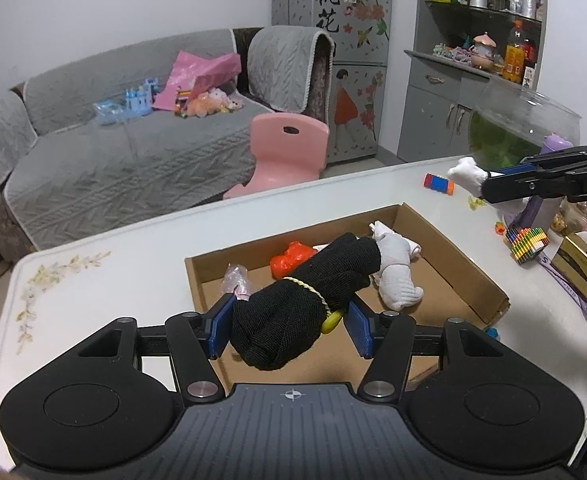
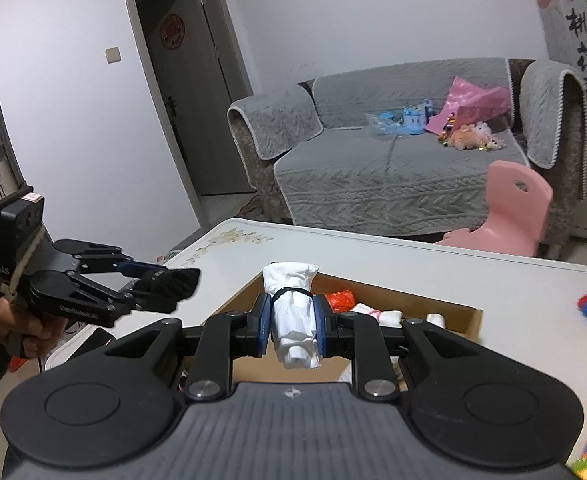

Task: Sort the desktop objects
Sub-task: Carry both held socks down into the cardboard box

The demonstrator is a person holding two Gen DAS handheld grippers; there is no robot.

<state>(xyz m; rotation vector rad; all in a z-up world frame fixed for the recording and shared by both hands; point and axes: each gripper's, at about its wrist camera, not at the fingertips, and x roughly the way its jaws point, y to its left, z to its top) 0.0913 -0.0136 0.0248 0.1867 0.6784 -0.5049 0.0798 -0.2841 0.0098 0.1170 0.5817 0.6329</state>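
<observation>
My left gripper [image 1: 289,330] is shut on a rolled black sock bundle [image 1: 309,296] tied with a yellow band, held over the near edge of the cardboard box [image 1: 465,264]. In the box lie white sock bundles [image 1: 397,272], an orange bag [image 1: 291,261] and a pink wrapped piece [image 1: 235,278]. My right gripper [image 2: 292,326] is shut on a rolled white sock bundle [image 2: 293,320] tied with a black band, above the box [image 2: 459,316]. The right gripper also shows in the left wrist view [image 1: 493,180] at right, and the left gripper in the right wrist view [image 2: 157,284] at left.
The white table [image 1: 133,272] carries a red-blue toy roller [image 1: 438,185], a striped block toy [image 1: 527,240], a gold box [image 1: 581,268], a glass fish bowl [image 1: 521,128] and small bits. A pink chair [image 1: 285,152] and grey sofa [image 1: 113,160] stand beyond.
</observation>
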